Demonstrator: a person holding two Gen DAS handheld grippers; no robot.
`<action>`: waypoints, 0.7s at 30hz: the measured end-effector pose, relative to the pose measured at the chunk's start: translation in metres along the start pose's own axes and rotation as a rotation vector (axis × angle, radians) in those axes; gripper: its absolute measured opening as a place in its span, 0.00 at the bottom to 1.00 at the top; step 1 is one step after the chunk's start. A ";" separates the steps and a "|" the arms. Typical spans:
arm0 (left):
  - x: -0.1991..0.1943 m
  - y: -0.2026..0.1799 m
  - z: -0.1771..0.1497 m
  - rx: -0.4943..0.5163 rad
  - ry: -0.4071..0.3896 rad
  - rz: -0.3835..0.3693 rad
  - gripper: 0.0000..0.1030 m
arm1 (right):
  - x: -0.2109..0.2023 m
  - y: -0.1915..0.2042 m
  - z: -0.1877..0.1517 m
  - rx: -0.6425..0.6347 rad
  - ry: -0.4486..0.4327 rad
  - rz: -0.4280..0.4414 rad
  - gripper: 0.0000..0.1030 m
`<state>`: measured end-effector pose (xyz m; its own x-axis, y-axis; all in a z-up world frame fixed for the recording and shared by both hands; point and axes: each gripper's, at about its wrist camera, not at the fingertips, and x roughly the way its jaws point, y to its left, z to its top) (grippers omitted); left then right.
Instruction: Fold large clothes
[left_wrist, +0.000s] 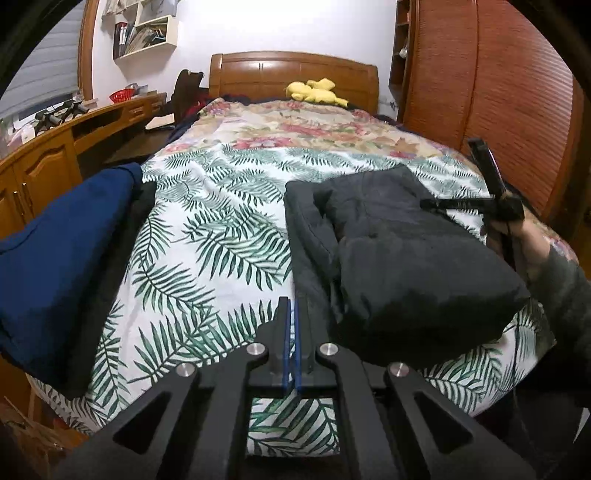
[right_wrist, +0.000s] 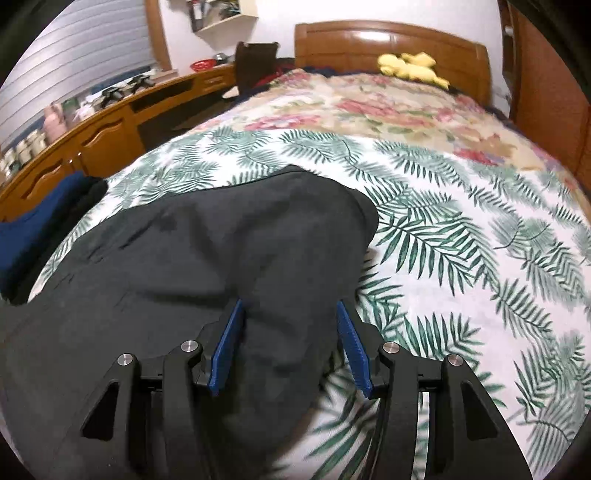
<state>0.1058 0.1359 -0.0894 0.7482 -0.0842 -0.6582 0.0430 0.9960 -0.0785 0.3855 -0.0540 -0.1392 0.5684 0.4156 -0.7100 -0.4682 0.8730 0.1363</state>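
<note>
Fingers of the left gripper (left_wrist: 294, 314) are pressed together with nothing between them, beside the near left edge of the black garment (left_wrist: 399, 254). Those of the right gripper (right_wrist: 291, 339) are spread apart over a raised fold of it. It is laid folded on the bed (left_wrist: 221, 229), its long axis toward the headboard (left_wrist: 295, 75); a blue stack (left_wrist: 59, 251) is seen at left.

Parted fingers (right_wrist: 229, 343) over dark garment (right_wrist: 207, 251)

Open leaf-print bedspread (left_wrist: 207, 229) between navy pile (left_wrist: 55, 251) at left and folded black garment (left_wrist: 399, 251) at right.
</note>
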 end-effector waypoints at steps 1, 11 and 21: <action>0.003 -0.001 -0.001 0.001 0.010 -0.004 0.00 | 0.003 -0.005 0.002 0.021 0.004 0.019 0.60; 0.011 -0.013 -0.011 -0.012 0.065 -0.056 0.17 | 0.027 -0.011 0.006 0.053 0.042 0.072 0.77; 0.026 -0.030 -0.026 0.041 0.126 -0.010 0.28 | 0.043 -0.018 -0.002 0.119 0.117 0.212 0.70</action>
<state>0.1068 0.1027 -0.1241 0.6584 -0.0949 -0.7466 0.0789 0.9953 -0.0569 0.4174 -0.0521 -0.1735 0.3807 0.5663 -0.7310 -0.4816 0.7963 0.3661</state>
